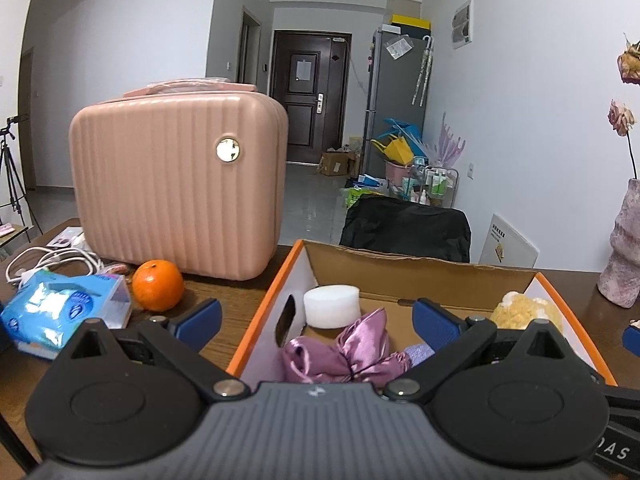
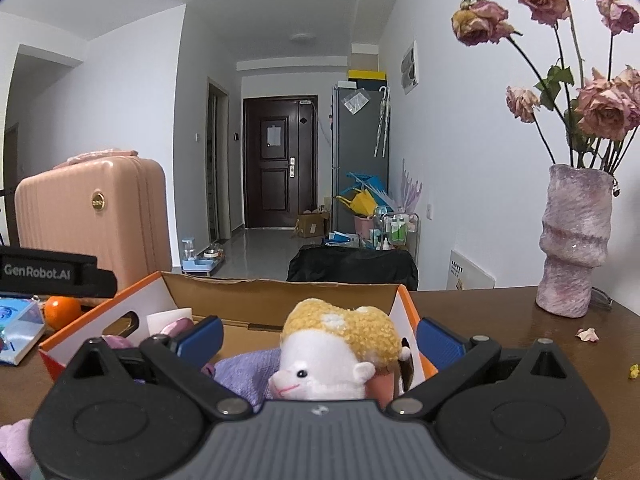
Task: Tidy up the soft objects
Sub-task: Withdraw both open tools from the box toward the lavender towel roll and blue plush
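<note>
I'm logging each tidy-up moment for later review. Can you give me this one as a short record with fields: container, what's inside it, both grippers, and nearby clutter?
container: open cardboard box with orange rim, on the wooden table
inside: white foam puck, purple satin scrunchie, lavender cloth, plush sheep
left gripper: open, empty, over the box's left side
right gripper: open, the sheep between its fingers, not clamped
beside box: orange, tissue pack, pink case, vase of dried roses

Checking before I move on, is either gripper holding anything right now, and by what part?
Nothing is held. The left gripper and right gripper are both open above the box; the plush sheep sits untouched between the right fingers.
</note>
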A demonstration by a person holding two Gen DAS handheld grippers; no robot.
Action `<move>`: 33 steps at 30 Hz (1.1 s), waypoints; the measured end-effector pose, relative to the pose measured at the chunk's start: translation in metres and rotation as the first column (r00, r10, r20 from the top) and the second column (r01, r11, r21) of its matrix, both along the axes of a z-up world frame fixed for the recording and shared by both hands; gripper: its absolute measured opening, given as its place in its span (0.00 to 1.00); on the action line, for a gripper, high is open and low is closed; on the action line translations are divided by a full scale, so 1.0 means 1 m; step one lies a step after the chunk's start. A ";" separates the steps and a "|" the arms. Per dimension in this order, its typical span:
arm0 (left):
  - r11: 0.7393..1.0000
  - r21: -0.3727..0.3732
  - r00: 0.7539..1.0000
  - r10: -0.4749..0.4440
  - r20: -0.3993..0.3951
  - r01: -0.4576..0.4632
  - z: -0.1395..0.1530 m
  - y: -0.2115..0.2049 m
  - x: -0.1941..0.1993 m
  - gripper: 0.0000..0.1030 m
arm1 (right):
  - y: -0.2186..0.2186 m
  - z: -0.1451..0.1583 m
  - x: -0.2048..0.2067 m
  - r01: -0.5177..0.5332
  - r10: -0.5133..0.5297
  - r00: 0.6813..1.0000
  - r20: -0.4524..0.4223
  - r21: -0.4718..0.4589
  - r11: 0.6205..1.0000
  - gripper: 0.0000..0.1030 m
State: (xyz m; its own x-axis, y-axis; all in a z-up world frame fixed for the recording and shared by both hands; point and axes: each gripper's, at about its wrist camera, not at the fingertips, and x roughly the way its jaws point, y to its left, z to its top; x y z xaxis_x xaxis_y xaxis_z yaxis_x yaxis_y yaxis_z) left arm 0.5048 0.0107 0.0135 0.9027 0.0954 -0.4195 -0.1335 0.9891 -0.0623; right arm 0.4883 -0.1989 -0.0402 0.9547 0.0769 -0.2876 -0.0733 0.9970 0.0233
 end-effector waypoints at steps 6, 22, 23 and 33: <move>1.000 0.002 1.000 0.005 0.000 -0.005 0.000 0.004 -0.016 1.00 | -0.001 0.001 -0.019 -0.008 0.008 1.000 0.013 -0.009 1.000 1.00; 1.000 0.014 1.000 0.016 -0.011 -0.016 -0.008 0.014 -0.071 1.00 | -0.006 -0.004 -0.070 -0.022 0.022 1.000 0.014 -0.028 0.999 1.00; 1.000 0.015 1.000 0.015 -0.012 -0.015 -0.009 0.014 -0.075 1.00 | -0.006 -0.005 -0.074 -0.022 0.023 1.000 0.014 -0.032 0.999 1.00; 1.000 0.030 1.000 0.009 -0.016 -0.009 -0.015 0.017 -0.116 1.00 | -0.013 -0.008 -0.111 -0.039 0.040 0.999 0.017 -0.043 0.998 1.00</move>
